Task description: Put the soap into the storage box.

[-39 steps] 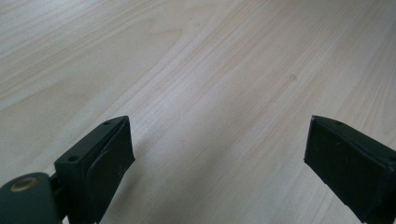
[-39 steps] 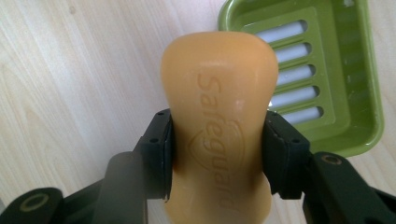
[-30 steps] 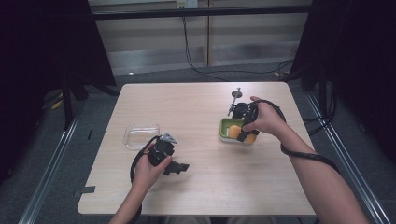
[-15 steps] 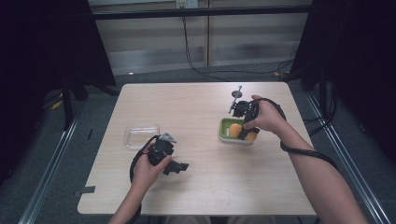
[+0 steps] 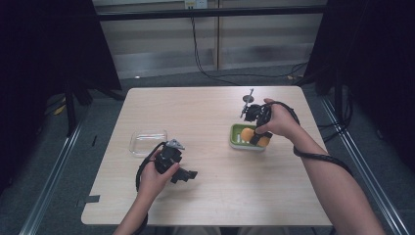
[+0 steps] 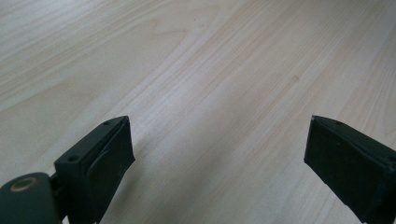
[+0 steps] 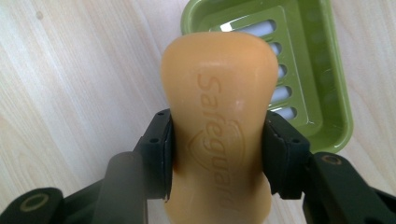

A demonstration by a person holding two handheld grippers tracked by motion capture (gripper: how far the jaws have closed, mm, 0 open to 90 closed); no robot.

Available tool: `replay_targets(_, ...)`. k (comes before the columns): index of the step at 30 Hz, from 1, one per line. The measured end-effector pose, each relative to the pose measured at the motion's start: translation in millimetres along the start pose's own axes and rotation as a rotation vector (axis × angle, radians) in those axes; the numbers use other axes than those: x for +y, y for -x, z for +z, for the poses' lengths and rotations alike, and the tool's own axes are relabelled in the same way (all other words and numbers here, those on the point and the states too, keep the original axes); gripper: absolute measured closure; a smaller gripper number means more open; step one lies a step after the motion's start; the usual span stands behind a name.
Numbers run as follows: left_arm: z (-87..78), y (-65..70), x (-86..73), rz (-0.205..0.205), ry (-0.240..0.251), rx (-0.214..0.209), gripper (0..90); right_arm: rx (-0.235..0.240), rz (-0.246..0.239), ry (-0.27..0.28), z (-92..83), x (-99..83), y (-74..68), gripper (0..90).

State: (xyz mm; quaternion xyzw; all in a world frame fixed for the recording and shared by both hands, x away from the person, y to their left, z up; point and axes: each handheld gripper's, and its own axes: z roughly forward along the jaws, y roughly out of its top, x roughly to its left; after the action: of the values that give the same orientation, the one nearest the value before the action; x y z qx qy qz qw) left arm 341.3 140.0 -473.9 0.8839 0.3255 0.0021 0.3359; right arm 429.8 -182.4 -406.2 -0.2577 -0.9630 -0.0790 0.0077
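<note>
Soap (image 7: 219, 126), an orange bar stamped "Safeguard", sits clamped between the two black jaws of the right gripper (image 7: 217, 154), which press on its narrow waist from either side. The right gripper view gives what the high view cannot: the lettering, the pads biting into the bar, and the bar's far end lying over the near corner of the green dish (image 7: 327, 93), whose slotted floor shows pale through the openings beyond and to the right of the jaws. Whether the soap touches the dish or hangs just above it cannot be told there. From the high view the soap (image 5: 248, 133) is just an orange patch in the dish (image 5: 235, 142), half hidden under the right gripper (image 5: 255, 131) and the right hand (image 5: 276, 121) wrapped round it, with a cable looping back along the forearm. That view also shows the layout: the left gripper (image 5: 188, 174) lies well apart from the dish, held low in the left hand (image 5: 156, 176), and a clear shallow tray (image 5: 147, 142) sits just beyond it on the table (image 5: 210, 196). In the left gripper view the left gripper (image 6: 219, 149) has its jaws spread wide, with bare pale wood grain (image 6: 196, 70) between and beyond them.
</note>
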Motion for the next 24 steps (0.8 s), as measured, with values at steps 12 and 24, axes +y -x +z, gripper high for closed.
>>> replay_targets(12, -1.1, 0.1, 0.7, 0.004, -0.003, 0.000, 7.8, 0.001, -0.005, 0.007, 2.8, 2.4, 3.5, 50.8)
replay_targets(24, -2.0, -0.3, 0.5, 0.003, 0.001, -0.001, 7.8, -0.006, -0.004, 0.009, 3.2, 4.7, 7.7, 50.8)
